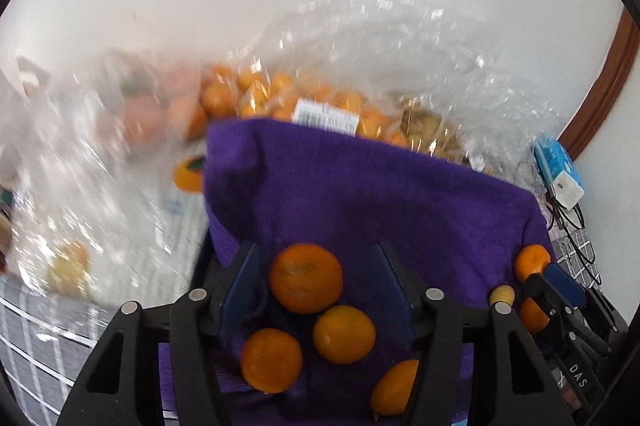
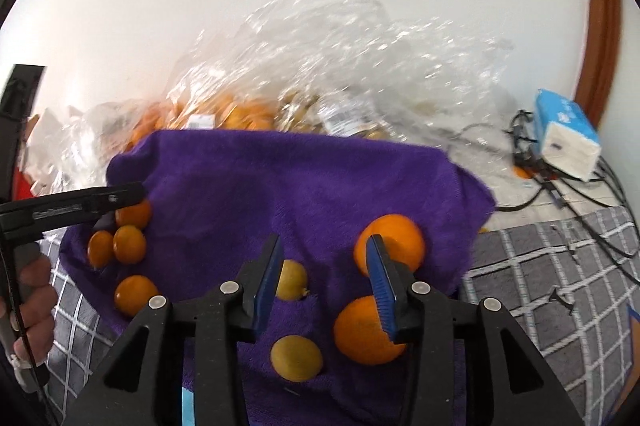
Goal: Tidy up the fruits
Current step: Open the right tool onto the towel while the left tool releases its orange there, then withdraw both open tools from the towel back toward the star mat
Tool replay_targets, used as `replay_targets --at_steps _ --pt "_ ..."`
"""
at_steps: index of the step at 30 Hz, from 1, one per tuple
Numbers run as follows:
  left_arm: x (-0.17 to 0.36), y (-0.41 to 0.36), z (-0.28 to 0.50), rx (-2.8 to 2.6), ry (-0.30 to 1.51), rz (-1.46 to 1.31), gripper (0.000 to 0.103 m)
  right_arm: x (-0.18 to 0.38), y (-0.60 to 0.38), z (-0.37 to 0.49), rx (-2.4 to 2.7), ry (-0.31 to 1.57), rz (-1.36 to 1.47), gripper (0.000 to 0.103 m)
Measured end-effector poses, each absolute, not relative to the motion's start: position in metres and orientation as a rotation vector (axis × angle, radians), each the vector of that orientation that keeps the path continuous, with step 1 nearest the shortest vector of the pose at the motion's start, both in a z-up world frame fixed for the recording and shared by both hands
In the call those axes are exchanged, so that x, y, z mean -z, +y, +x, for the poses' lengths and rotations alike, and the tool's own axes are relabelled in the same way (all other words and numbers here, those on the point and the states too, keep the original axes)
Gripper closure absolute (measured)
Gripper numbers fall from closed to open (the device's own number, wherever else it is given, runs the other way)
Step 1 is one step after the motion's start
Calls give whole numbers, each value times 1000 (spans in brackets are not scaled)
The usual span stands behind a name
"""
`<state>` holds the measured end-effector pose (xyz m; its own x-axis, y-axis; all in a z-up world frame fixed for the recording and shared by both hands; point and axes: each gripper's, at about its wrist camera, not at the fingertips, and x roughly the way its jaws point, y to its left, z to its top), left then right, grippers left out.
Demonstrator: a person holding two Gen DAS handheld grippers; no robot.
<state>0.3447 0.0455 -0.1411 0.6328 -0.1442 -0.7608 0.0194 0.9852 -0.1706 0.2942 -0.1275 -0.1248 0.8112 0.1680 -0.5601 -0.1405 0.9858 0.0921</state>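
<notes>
Left gripper (image 1: pixel 316 286) jaws apart, empty, straddling the top orange (image 1: pixel 306 278) low-centre on the purple towel (image 1: pixel 360 193); right gripper (image 2: pixel 326 266) likewise empty.

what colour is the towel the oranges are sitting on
Purple. The towel shows best in the right wrist view.

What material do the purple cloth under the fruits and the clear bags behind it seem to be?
Purple cloth: probably a plush terry or microfibre towel, matte; its surface looks fuzzy and it lies in soft folds. Clear bags: likely thin plastic film, glossy; crinkled with bright glints, and the fruit shows through.
</notes>
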Motion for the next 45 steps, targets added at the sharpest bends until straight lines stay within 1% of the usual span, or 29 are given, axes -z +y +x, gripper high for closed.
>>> replay_targets --at_steps 8,10,12,15,17,22,28,30,32,33,38,45 --pt "94 52 326 135 774 -219 45 103 -142 250 -67 567 42 60" --pt "80 50 318 166 751 -210 45 98 -145 235 -45 560 42 59" --pt "63 46 312 195 740 -172 45 96 -146 222 -49 568 44 55" --pt "41 46 294 155 695 -120 45 95 -145 202 -59 579 34 55" --pt "35 51 280 157 679 -114 45 96 -143 190 -66 587 13 55" --pt "55 67 251 118 697 -88 45 109 -134 170 -109 617 -7 55" --pt "109 97 221 53 787 -131 44 131 -114 156 -198 658 -1 55" --pt "128 104 210 25 817 -137 44 137 -105 152 -224 665 -1 60" --pt "142 112 200 6 840 -145 44 141 -94 149 -259 679 -12 64" --pt "149 116 195 -5 851 -152 44 142 -89 148 -269 683 -17 64" --pt "167 140 177 -41 863 -180 44 145 -64 154 -335 731 -36 68" --pt "177 156 163 -56 826 -242 43 152 -41 172 -389 808 -39 69"
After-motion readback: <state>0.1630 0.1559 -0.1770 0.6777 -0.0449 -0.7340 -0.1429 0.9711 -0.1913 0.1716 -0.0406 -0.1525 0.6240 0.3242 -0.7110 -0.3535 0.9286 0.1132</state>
